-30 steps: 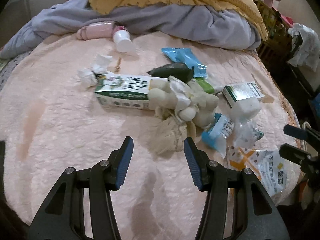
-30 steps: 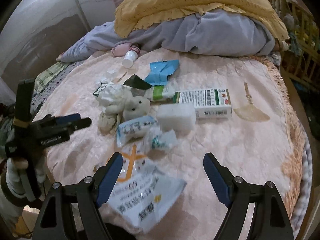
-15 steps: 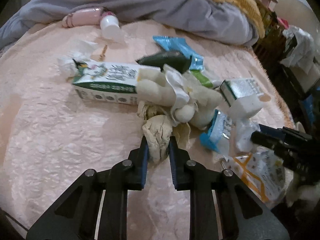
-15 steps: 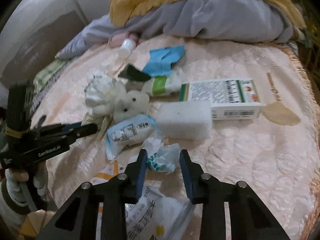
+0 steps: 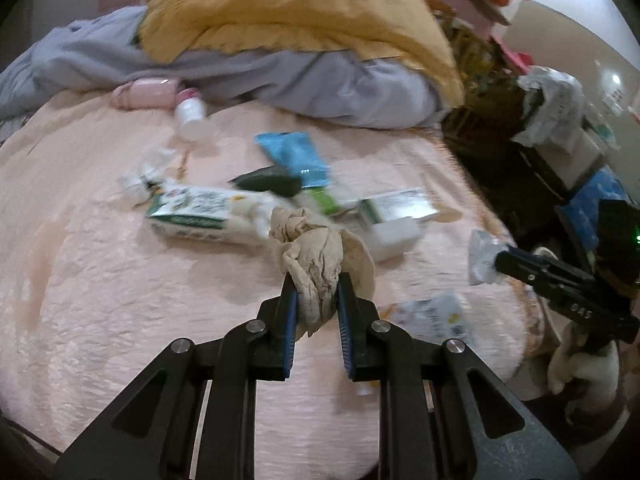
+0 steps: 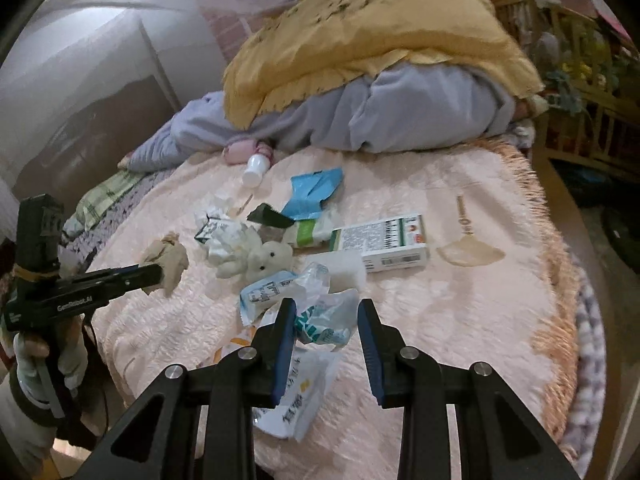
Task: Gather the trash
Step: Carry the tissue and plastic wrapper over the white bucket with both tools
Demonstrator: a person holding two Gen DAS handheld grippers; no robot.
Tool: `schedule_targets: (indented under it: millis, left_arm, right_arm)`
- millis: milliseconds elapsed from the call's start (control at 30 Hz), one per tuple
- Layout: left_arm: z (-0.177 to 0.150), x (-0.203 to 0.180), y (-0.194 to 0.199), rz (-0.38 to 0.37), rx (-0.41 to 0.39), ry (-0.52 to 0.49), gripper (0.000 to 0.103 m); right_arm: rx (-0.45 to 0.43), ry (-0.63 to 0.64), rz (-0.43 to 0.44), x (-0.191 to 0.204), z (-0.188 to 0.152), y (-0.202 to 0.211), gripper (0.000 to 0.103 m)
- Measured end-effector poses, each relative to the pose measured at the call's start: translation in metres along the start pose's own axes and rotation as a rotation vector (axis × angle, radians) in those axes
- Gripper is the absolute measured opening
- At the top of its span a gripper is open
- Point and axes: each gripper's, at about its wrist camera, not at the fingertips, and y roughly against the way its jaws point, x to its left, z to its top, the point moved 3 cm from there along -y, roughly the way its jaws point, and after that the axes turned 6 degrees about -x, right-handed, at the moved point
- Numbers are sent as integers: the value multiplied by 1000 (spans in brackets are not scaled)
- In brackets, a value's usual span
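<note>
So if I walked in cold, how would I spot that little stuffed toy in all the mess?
Start at the pink bedspread, below the heap of grey and yellow bedding. In the litter at its middle, look just left of the white sponge block and above the blue-and-white wrapper. The white plush toy is the only thing there with two black bead eyes.

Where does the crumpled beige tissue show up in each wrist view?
Left wrist: crumpled beige tissue at centre, clamped in the left tool, lifted off the bedspread.
Right wrist: the same tissue at left, at the tip of the left tool.
Shared landmark: the blue wrapper.
</note>
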Motion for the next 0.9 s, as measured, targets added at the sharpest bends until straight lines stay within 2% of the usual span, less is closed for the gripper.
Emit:
schedule_targets:
  millis: [333, 900]
  left_arm:
    - [-1, -92, -13, -85, 7, -133, 16]
    - [-8, -200, -47, -165, 45, -278, 16]
  right_arm:
    - [-52, -46, -74, -34, -12, 47, 30]
    - [-122, -135, -212, -102, -35, 118, 30]
